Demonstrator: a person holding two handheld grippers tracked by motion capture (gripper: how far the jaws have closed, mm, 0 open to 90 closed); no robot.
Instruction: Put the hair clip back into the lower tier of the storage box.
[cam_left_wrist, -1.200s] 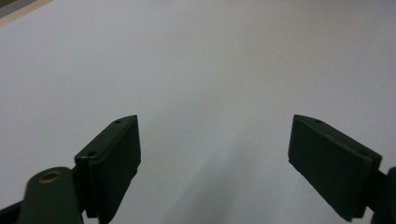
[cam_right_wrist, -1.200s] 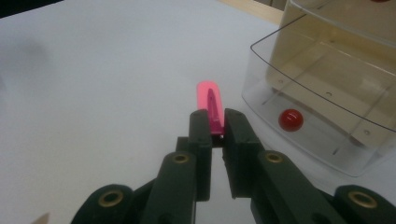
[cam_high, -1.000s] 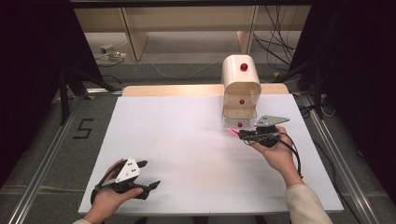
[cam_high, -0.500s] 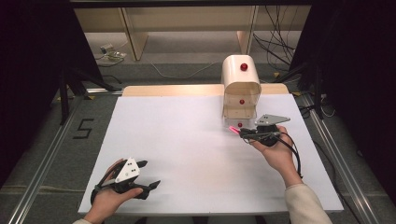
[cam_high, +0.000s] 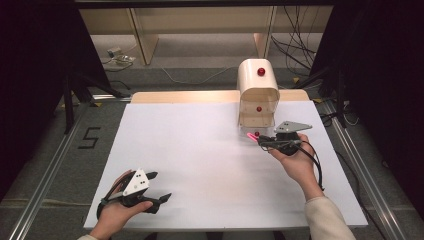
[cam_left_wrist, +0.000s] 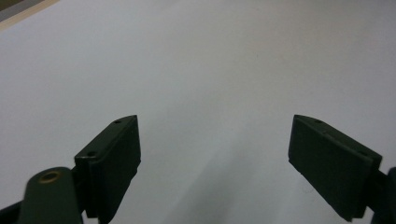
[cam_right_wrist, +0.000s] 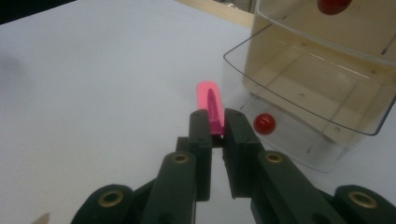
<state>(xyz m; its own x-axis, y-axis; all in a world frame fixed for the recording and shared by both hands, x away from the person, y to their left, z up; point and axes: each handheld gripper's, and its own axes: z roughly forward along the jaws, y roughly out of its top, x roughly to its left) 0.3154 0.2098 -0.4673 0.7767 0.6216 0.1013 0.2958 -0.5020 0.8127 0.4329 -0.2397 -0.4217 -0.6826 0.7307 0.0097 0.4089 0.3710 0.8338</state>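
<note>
A bright pink clip (cam_right_wrist: 209, 106) is showing between the black jaws of the right gripper (cam_right_wrist: 217, 123), whose top plate is looking grey in the high view. The drawer unit (cam_high: 258, 90) near the desk's far edge is showing a cream shell, clear see-through drawers (cam_right_wrist: 322, 93) and glossy red knobs (cam_right_wrist: 264, 123). The desk (cam_high: 200, 150) is lying plain white, with a pale wood strip (cam_high: 180, 96) running along its far edge. The left gripper (cam_left_wrist: 215, 158) is showing black jaws, unpatterned.
</note>
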